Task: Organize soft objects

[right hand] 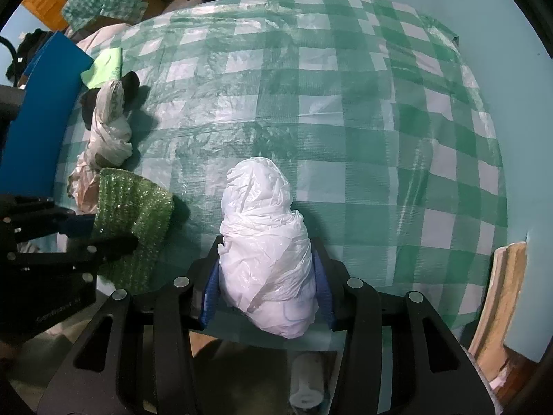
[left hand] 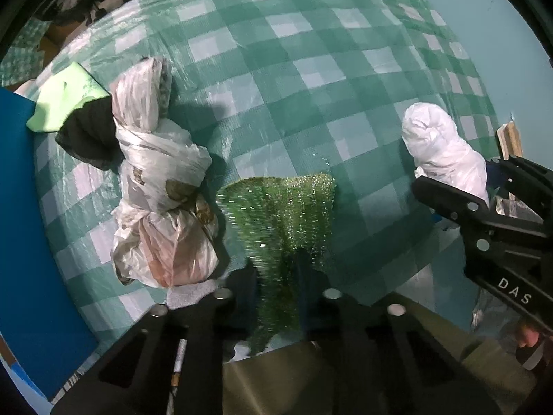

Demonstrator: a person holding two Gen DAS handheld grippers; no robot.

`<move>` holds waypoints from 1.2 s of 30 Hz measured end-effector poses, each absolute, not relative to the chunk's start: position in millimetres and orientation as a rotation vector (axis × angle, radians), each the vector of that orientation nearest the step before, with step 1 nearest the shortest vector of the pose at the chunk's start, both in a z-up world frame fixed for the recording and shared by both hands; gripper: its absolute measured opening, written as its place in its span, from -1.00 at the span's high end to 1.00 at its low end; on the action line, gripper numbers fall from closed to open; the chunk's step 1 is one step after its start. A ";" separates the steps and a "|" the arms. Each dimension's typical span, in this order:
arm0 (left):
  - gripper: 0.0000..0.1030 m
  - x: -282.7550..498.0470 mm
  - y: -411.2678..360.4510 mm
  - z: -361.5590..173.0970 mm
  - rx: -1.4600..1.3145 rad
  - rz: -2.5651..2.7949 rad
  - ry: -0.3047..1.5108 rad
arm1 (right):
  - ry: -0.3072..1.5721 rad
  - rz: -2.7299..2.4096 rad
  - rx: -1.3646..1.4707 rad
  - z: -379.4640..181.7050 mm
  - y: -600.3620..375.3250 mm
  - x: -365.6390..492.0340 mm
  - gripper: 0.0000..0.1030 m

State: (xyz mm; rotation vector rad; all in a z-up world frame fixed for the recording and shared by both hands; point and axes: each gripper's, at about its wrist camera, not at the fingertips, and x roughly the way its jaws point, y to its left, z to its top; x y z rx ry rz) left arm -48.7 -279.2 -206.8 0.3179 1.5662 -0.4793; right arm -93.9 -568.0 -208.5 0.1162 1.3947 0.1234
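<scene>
My left gripper is shut on a glittery green mesh cloth, which hangs from the fingers over the checked tablecloth; it also shows in the right wrist view. My right gripper is shut on a knotted white plastic bag bundle, held between the blue pads; the bundle also shows in the left wrist view. A knotted translucent plastic bag lies on the table left of the green cloth, also visible in the right wrist view.
A light green cloth and a black cloth lie behind the translucent bag. A blue board borders the table's left side. A wooden piece leans by the table's right edge. The wall is pale blue.
</scene>
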 end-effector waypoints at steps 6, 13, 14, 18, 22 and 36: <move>0.87 -53.1 -276.0 -188.3 0.264 -0.503 1.518 | 1.382 0.141 0.112 -200.8 -574.6 -97.3 0.10; 0.88 -58.1 -272.1 -163.7 0.258 -0.520 1.459 | 1.348 0.153 0.087 -183.3 -570.0 -93.7 0.11; 0.88 -57.1 -269.6 -160.6 0.254 -0.522 1.452 | 1.345 0.153 0.085 -180.5 -569.5 -92.9 0.11; 0.89 -46.0 -251.4 -147.5 0.242 -0.532 1.421 | 1.325 0.153 0.092 -167.7 -566.4 -89.1 0.11; 0.89 -39.8 -241.5 -130.6 0.231 -0.532 1.391 | 1.304 0.156 0.087 -153.2 -563.7 -86.1 0.11; 0.89 -25.8 -218.2 -76.5 0.234 -0.491 1.276 | 1.244 0.181 0.065 -105.1 -548.5 -73.4 0.11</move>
